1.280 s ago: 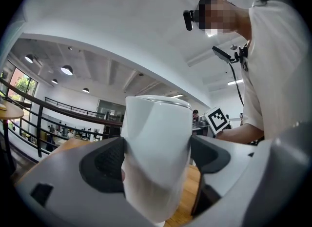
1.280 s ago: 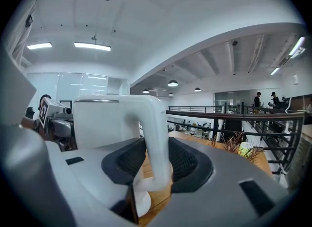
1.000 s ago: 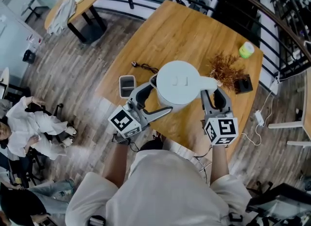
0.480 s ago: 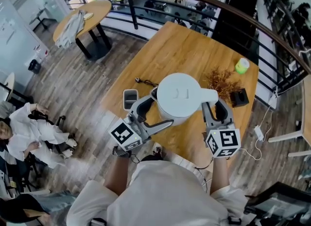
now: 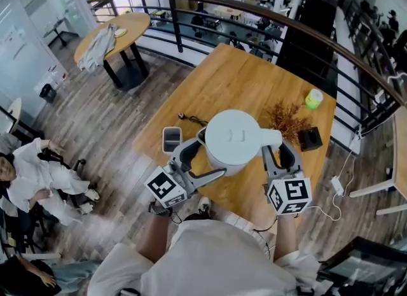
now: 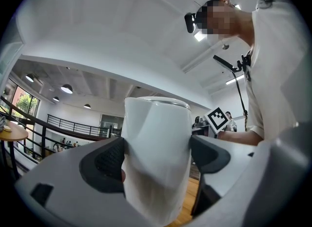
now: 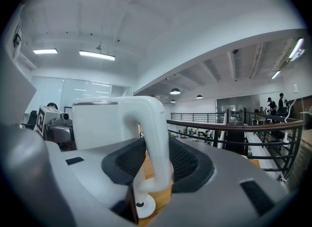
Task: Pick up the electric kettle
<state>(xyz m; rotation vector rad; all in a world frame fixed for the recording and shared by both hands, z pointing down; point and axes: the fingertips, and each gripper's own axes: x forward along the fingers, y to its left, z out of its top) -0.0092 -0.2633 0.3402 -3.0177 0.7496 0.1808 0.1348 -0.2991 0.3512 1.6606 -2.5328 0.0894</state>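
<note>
The white cylindrical electric kettle hangs just above the wooden tabletop, my left tool spread wide and clamped across its smooth body, my right tool closed on the curved handle. I judge the danger to be that slick wall slipping through the left pads, or uneven hands tipping the kettle.

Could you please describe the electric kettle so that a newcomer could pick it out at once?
Find the wooden table beside the curved railing. At its near edge, the left gripper clamps the body and the right gripper the handle of the white electric kettle. It is the only large, round, white thing; the dried brown plant and black box beside it are small and dark.
</note>
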